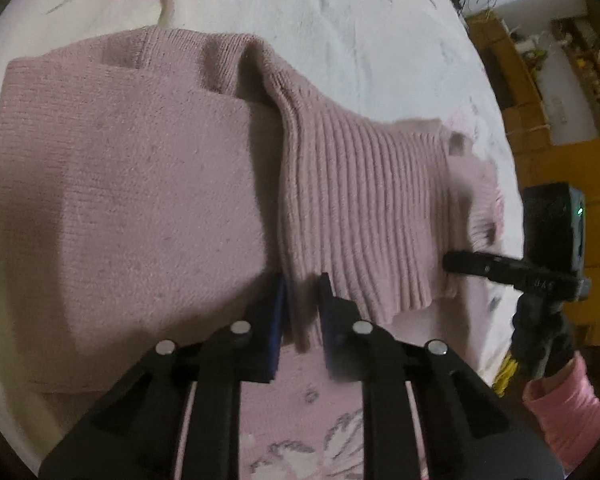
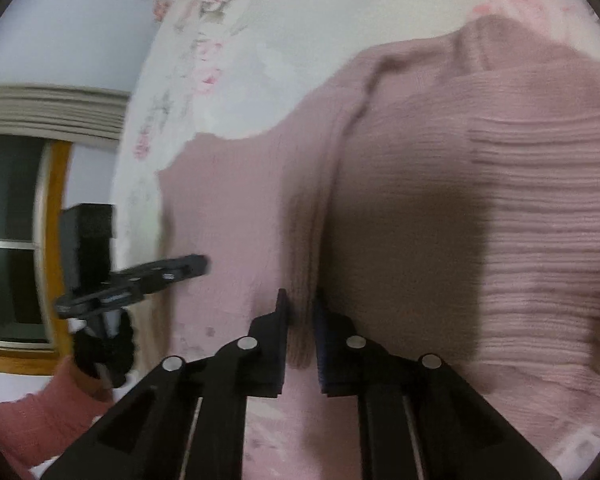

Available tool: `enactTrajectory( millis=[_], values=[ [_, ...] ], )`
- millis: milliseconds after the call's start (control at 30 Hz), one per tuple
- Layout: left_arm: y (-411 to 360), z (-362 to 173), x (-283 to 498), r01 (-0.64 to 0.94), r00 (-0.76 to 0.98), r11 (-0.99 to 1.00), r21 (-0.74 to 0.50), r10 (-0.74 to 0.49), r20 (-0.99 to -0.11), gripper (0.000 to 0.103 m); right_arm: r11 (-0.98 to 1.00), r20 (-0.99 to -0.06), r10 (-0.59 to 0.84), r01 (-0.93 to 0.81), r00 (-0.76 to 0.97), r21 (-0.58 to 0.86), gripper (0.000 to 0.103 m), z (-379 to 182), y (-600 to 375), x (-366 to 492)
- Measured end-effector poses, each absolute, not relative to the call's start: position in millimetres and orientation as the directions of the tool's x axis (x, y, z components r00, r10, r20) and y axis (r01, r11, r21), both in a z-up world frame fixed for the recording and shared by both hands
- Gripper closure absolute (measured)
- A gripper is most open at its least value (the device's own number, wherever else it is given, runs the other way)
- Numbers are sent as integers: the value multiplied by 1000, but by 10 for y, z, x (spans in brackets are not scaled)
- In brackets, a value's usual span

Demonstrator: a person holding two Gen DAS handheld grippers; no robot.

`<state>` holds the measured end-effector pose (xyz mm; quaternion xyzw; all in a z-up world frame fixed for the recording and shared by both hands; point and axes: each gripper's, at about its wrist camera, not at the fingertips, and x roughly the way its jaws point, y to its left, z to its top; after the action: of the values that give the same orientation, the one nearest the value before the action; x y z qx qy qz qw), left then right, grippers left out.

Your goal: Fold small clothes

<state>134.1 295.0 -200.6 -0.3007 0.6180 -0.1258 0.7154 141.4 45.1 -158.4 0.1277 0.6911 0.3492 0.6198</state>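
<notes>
black two-finger left gripper, blue pads on the inner faces: nearest item in the left wrist view, fingers pressed onto a raised ridge of fabric, pinching it between them.

black two-finger right gripper, same build: nearest item in the right wrist view, fingers closed likewise on a vertical fold of the same fabric. also visible from the left wrist view at the right edge, as a dark fingertip touching the garment's ribbed end, with a camera block showing a green light above it.

dusty-pink knitted sweater: lies on the bedspread, partly folded; smooth knit panel to the left, ribbed section to the right, a lifted crease between them running up from the left gripper. right wrist view is blurred; it shows the ribbed part on the right and a plain part on the left.

white bedspread with pink and grey floral print: under the sweater, extends beyond it on all sides.

pink knitted sleeve of the person: lower right of left wrist view, behind the right gripper's handle.

wooden-framed window: background, left of the right wrist view.
</notes>
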Motion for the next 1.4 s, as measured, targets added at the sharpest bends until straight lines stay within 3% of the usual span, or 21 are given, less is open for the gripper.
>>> enactTrajectory(
  millis=[233, 367, 433, 900, 1233, 1400],
  values=[
    [2880, -1983, 1319, -201, 235, 796, -570, -526, -817, 84, 722, -756, 631, -226, -173, 654, 89, -1630, 382, 1357],
    [2823, -1700, 1069, -169, 302, 823, -542, -480, -824, 48, 704, -734, 670, -215, -115, 677, 65, -1401, 247, 1223],
    [2791, -1610, 913, -157, 316, 843, -515, -452, -834, 42, 707, -737, 671, -233, -80, 668, 64, -1257, 118, 1112],
    [2839, -1290, -947, -238, 361, 911, -338, -240, -901, 34, 746, -781, 624, -310, 14, 590, 53, -801, -739, -525],
    [2654, -1066, -2006, -229, 470, 915, -332, -194, -861, 30, 758, -771, 622, -356, 140, 547, 53, -552, -1284, -1802],
    [2533, -741, -2620, -271, 510, 920, -284, -113, -852, 30, 752, -732, 646, -346, 217, 561, 51, -234, -1570, -2380]
  ],
)
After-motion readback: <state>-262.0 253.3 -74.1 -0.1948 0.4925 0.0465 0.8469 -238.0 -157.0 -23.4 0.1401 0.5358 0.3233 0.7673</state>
